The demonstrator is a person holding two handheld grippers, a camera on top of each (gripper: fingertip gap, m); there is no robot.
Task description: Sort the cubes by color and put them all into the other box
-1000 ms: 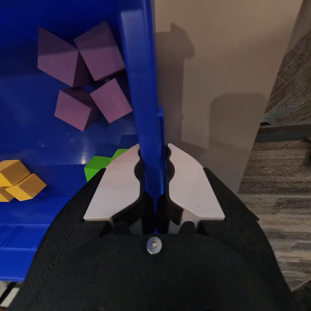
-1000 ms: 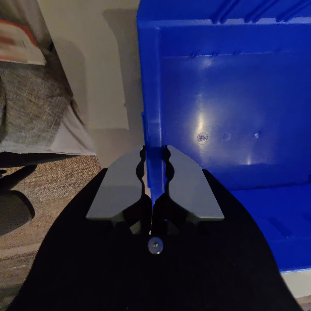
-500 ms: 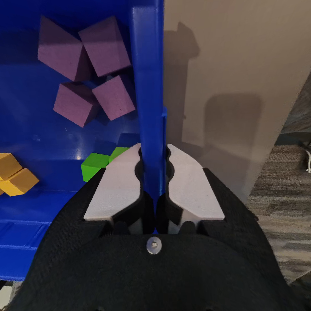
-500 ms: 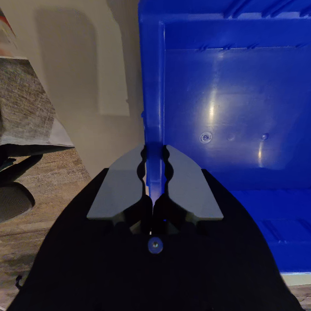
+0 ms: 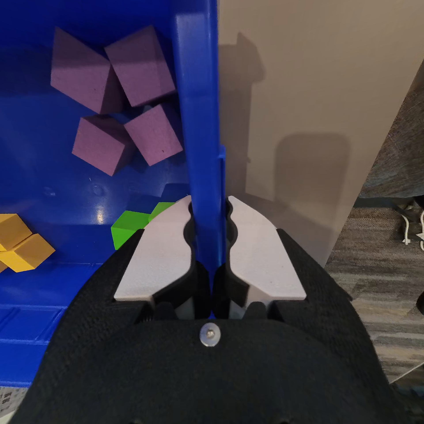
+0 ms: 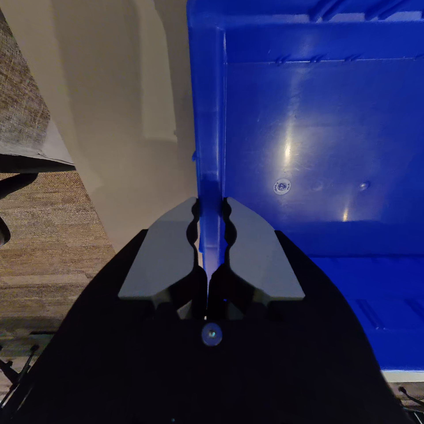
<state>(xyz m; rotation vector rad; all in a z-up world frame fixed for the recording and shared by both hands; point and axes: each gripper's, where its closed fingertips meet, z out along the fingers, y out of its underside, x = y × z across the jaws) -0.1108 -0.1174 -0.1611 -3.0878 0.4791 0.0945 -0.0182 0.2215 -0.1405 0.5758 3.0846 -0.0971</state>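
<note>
While both grippers pinch its walls, the big blue bin point(image 5: 197, 96) is the largest thing here, and everything else is told from it. It looks tipped up on the pale bench point(image 5: 298, 91), which shows just beside the bin's outer wall in both views. Beyond the bench, farther from the bin, lies grey-brown carpet point(image 5: 378, 286).

Next comes the left gripper point(image 5: 208, 204). Its two pale fingers point(image 5: 160, 252) are clamped on one side wall of the bin, one finger inside the bin and one outside. The right gripper point(image 6: 210, 202) is clamped the same way on a side wall of the blue bin point(image 6: 321, 137), with one grey finger on each side of the wall. The part of the bin floor seen past the right gripper is bare and shiny.

Inside the bin, near the wall that the left gripper holds, four purple blocks point(image 5: 137, 68) sit bunched together, touching each other. Lower down, right beside the left gripper's inner finger, are two green blocks point(image 5: 128, 229), partly hidden by it. Farther from that wall, at the picture's edge, some yellow blocks point(image 5: 25, 252) sit close together.
</note>
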